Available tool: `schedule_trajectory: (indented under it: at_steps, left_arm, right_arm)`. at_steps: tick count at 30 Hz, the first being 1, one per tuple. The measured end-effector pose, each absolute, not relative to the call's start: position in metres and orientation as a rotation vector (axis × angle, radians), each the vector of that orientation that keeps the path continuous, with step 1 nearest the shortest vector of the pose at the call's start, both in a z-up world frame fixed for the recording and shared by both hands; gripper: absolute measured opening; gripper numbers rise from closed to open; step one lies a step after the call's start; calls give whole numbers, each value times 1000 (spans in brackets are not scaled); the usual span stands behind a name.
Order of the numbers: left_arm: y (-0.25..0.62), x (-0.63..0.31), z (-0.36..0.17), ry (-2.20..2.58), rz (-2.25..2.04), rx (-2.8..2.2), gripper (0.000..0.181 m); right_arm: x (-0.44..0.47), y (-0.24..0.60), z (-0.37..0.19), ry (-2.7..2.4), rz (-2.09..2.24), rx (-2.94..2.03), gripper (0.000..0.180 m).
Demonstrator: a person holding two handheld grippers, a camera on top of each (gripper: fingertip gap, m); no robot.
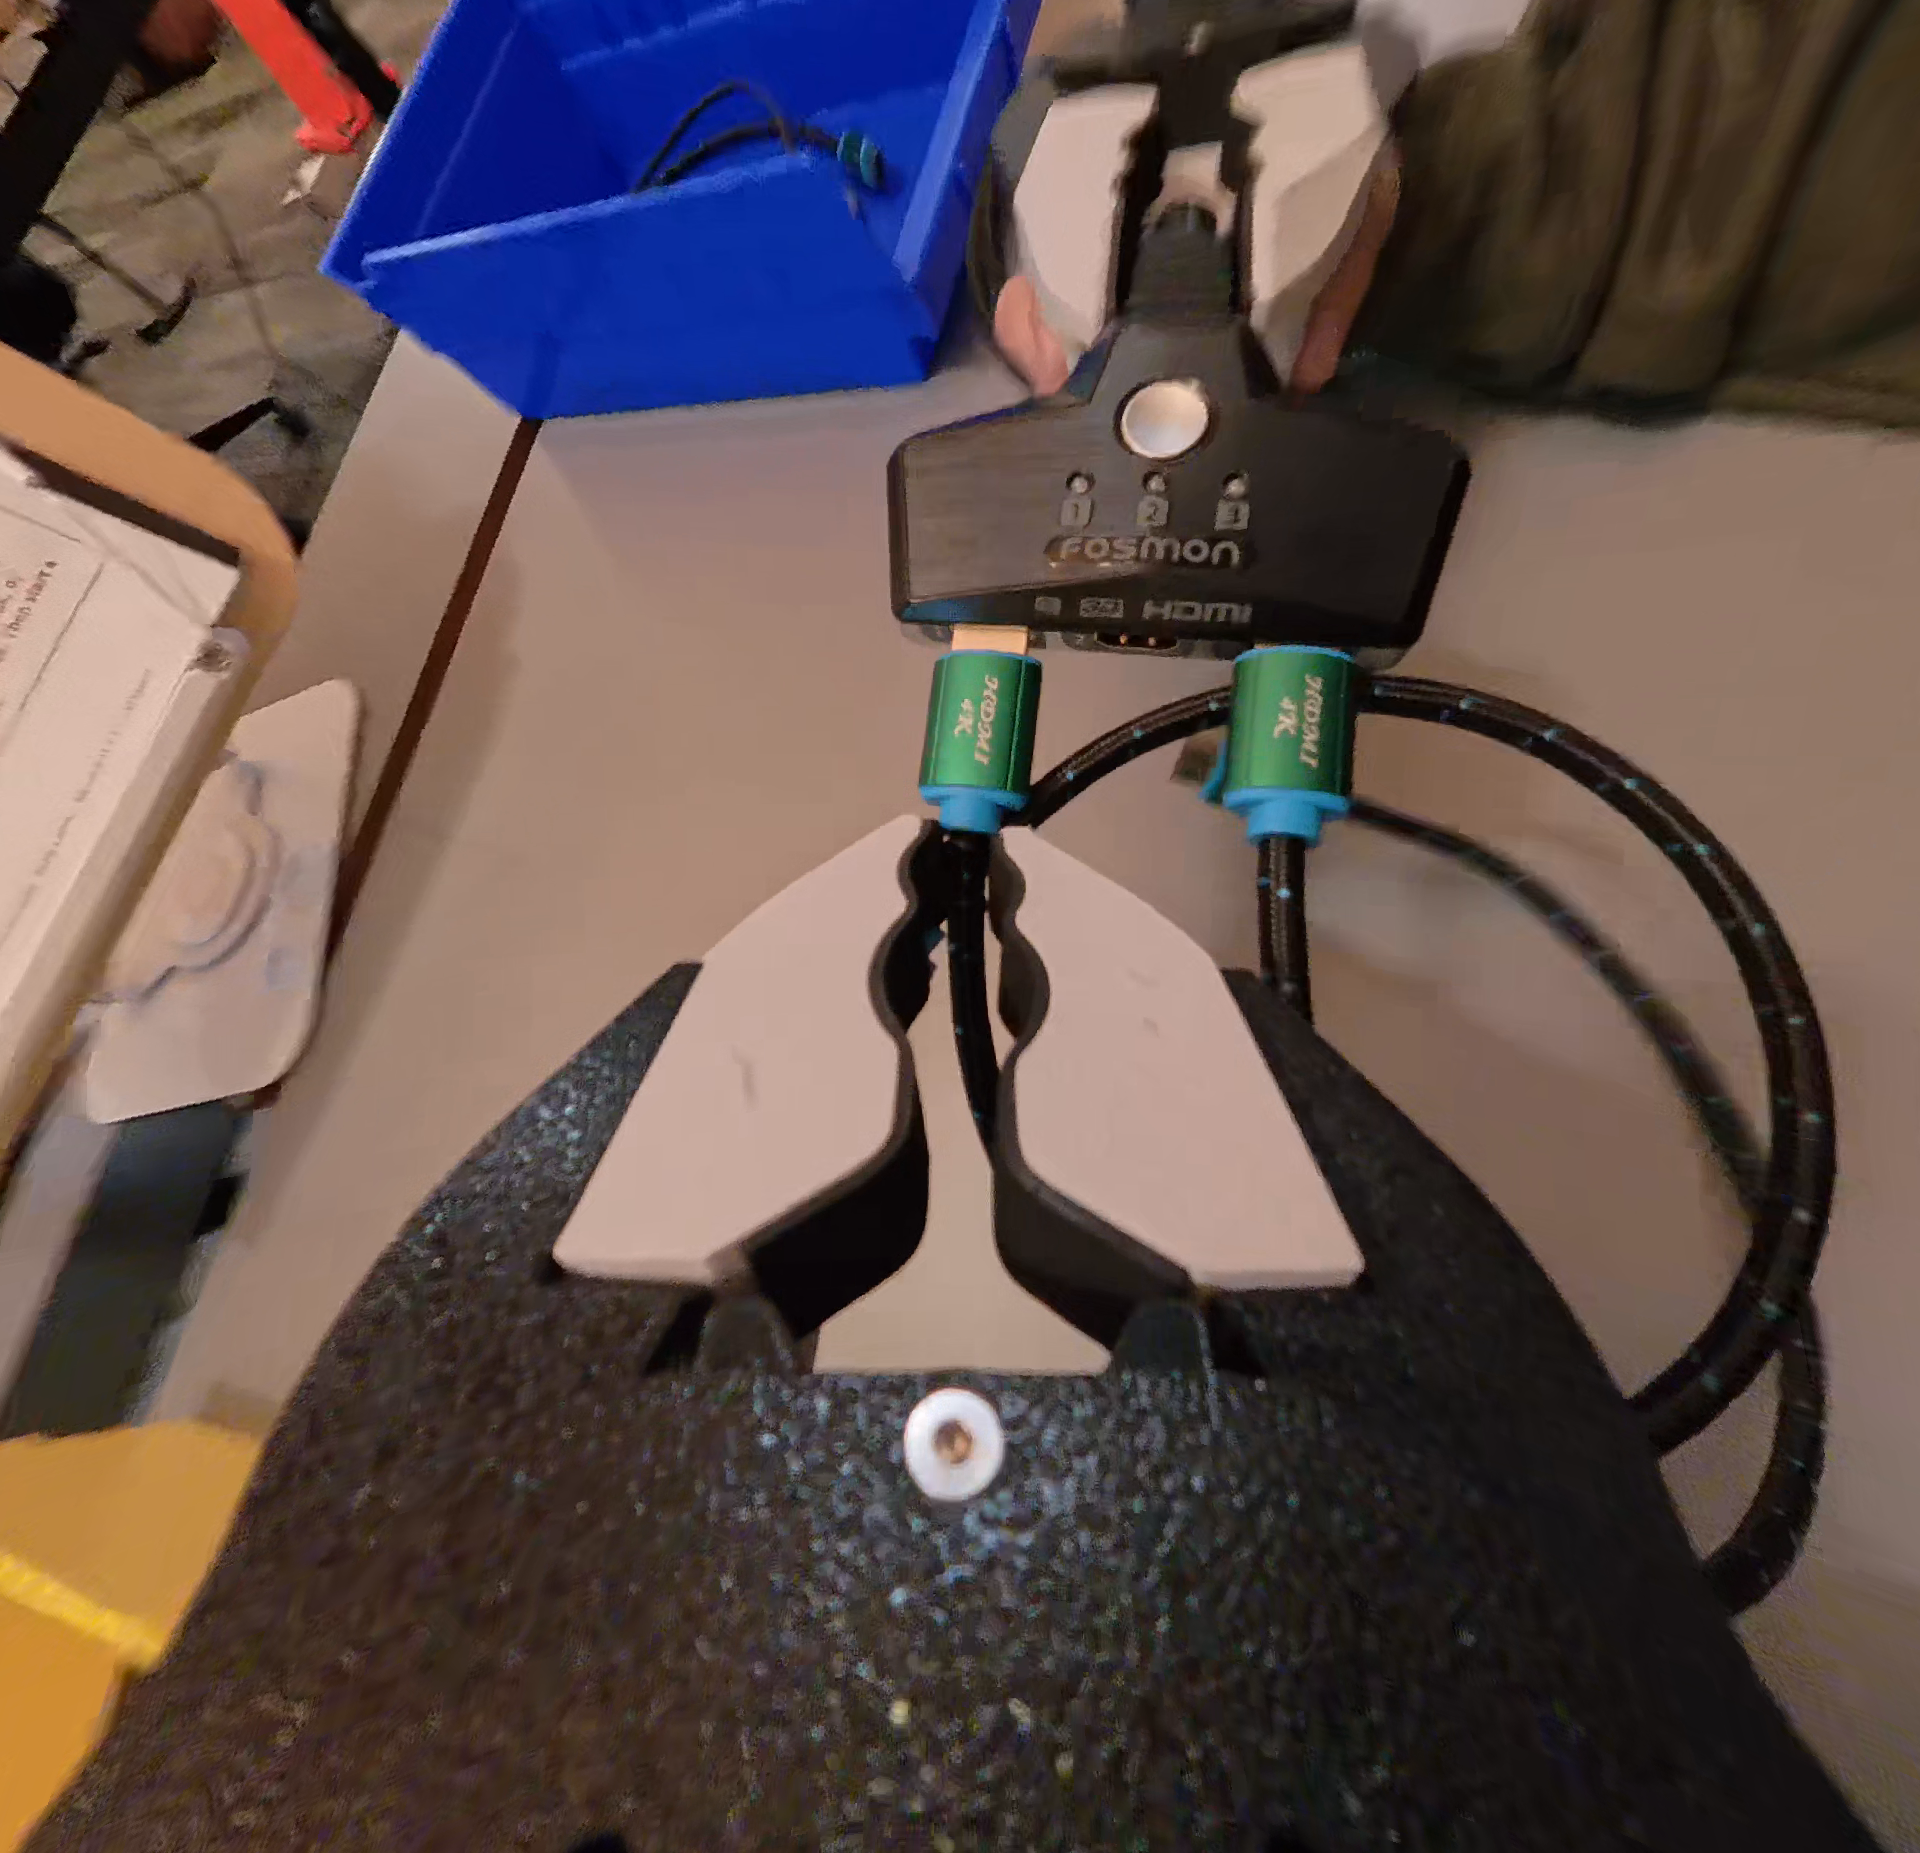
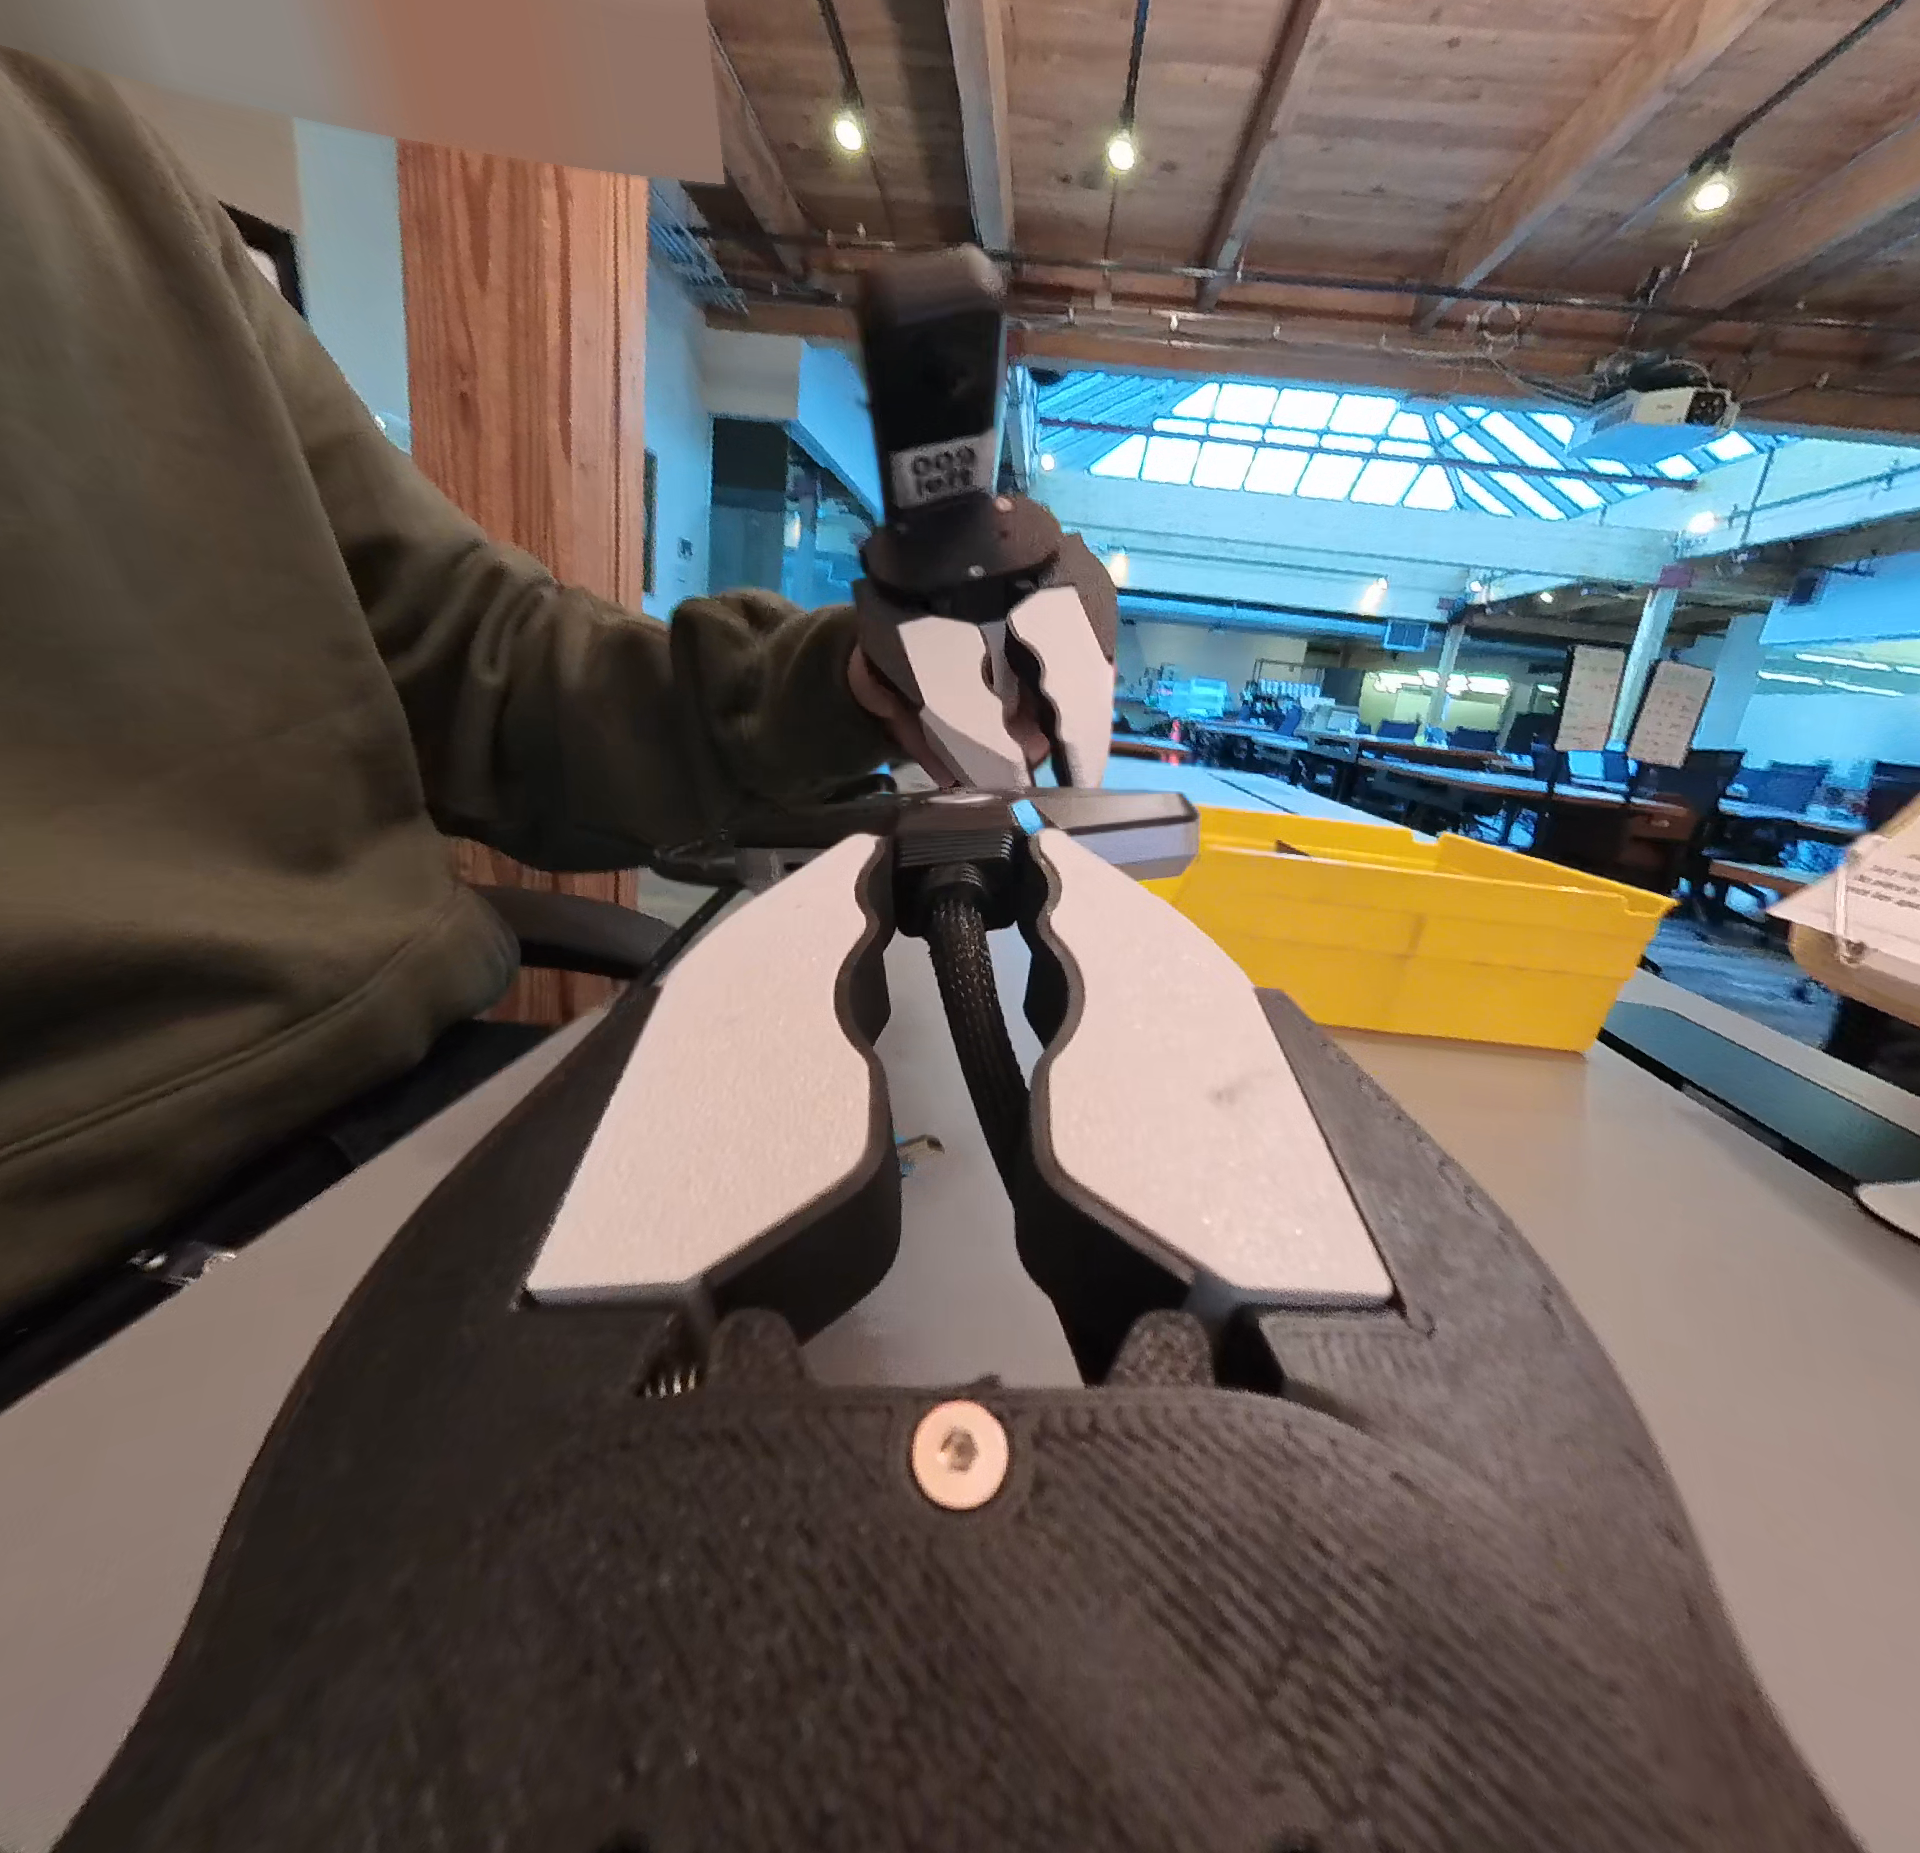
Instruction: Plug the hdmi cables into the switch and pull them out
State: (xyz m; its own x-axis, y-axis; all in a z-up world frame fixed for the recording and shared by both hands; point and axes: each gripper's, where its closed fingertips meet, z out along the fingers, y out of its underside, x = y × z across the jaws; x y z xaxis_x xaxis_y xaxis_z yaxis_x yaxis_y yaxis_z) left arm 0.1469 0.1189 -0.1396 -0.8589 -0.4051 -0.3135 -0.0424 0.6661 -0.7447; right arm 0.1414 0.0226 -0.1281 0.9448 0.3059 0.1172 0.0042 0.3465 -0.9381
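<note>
Switch (image 1: 1174, 525) sits mid-table (image 1: 675, 723), small, black, likely light enough to skid unless braced. Left to right we note: blue bin (image 1: 665, 245); left plug (image 1: 977, 738), green, partly out with gold tip showing; right plug (image 1: 1288, 738) seated. Our left gripper (image 1: 956, 868) pinches the braided cable just behind the left plug; the stiff shell offers firmer hold. Right gripper (image 2: 956, 868) fingers clamp the switch's rear connector (image 2: 956, 842).

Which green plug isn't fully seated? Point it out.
The left-hand green plug, whose cable runs between the left claw fingers: its gold metal tip shows outside the switch. The right-hand green plug sits flush, with no metal showing.
</note>
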Motion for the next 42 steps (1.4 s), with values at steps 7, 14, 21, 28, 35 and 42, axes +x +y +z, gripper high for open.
schedule_trajectory:
  at_steps: [7,14,21,28,35,42]
  left_arm:
    - [113,140,-125,2368,-1233,-359,8]
    - [113,137,-113,2356,-1134,-431,8]
    - [109,136,-107,2382,-1108,-448,8]
    - [110,137,-108,2407,-1113,-454,7]
    - [109,136,-116,2410,-1229,-530,8]
    - [101,131,-101,2391,-1172,-481,11]
  right_arm:
    - [140,17,-122,-299,240,-1134,22]
    - [141,16,-113,-301,224,-1073,22]
    - [142,11,-112,-292,257,-1051,22]
    - [142,13,-117,-274,300,-1069,23]
    - [143,13,-117,-258,331,-1065,22]
    - [142,6,-108,-269,328,-1006,22]
